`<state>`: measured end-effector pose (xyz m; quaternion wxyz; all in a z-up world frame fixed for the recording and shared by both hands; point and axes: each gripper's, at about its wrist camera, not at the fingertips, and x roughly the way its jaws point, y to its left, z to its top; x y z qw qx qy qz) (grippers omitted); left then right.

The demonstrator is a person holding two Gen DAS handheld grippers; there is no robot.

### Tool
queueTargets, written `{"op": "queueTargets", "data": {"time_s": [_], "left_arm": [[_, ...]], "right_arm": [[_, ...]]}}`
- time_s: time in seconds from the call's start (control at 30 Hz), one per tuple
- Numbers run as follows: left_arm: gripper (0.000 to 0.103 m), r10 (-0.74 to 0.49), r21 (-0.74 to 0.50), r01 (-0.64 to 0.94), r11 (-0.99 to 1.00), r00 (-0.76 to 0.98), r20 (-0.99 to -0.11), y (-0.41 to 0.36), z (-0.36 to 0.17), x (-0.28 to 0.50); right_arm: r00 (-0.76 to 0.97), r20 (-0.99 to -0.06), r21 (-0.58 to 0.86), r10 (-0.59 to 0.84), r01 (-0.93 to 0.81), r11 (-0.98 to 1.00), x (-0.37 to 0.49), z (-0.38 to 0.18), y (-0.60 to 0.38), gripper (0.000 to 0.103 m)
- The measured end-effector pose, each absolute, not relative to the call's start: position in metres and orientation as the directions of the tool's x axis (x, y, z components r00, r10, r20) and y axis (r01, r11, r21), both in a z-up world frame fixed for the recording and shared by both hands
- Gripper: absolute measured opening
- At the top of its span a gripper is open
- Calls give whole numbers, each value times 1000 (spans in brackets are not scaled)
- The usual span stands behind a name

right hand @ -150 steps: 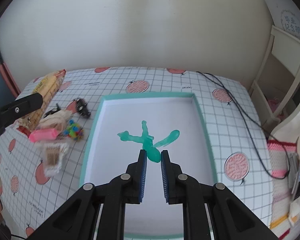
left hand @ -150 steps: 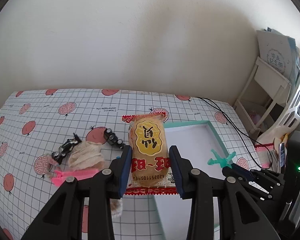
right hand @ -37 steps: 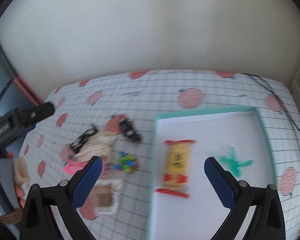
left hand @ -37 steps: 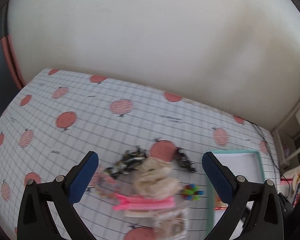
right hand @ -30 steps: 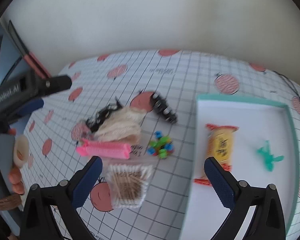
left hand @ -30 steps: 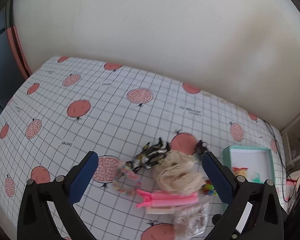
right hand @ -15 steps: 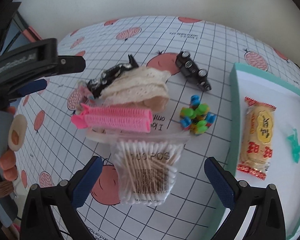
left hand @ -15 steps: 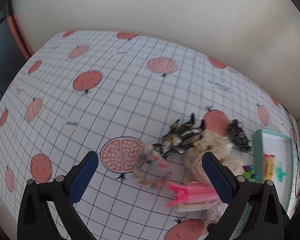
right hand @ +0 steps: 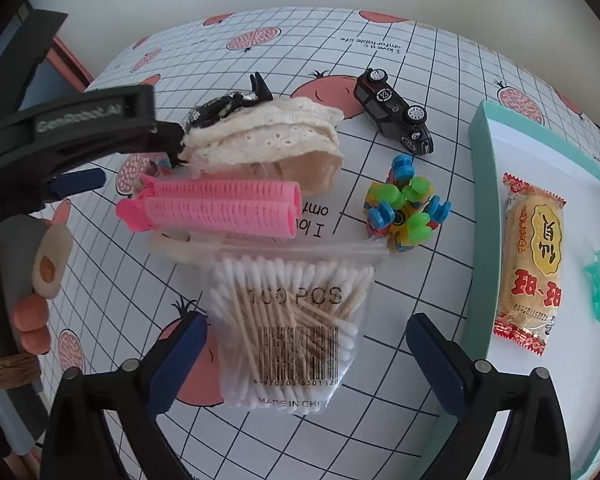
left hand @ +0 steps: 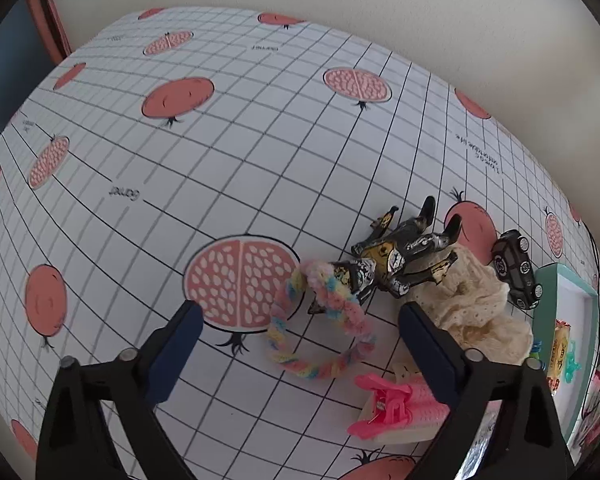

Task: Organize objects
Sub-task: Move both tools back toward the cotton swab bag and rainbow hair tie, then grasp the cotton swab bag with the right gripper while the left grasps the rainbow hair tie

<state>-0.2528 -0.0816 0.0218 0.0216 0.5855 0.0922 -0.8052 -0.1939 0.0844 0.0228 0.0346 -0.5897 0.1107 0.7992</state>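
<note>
Both grippers point down at the table. My left gripper [left hand: 300,330] is empty, its jaws wide but closing, with the pastel braided ring [left hand: 320,320] between them, untouched. Beyond it lie the robot toy [left hand: 400,258], lace cloth [left hand: 476,304], toy car [left hand: 516,268] and pink roller [left hand: 396,408]. My right gripper [right hand: 304,342] gapes over the cotton-swab bag [right hand: 296,320], not touching it. Past that sit the bead toy [right hand: 406,204] and the tray [right hand: 480,168], holding the snack pack [right hand: 534,260] and a green figure [right hand: 598,286].
</note>
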Motion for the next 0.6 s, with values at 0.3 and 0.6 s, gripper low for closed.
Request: {"op": "queueTargets", "data": {"time_s": [0.3, 0.6], "left_arm": [[84, 95, -152, 165, -974, -307, -947, -81, 17, -251], [61, 92, -145, 157, -977, -302, -949, -74, 17, -248]], "right_arm": [[-295, -952, 141, -82, -186, -972, -190, 25, 88, 87], [-292, -951, 154, -96, -182, -971, -184, 31, 93, 69]]}}
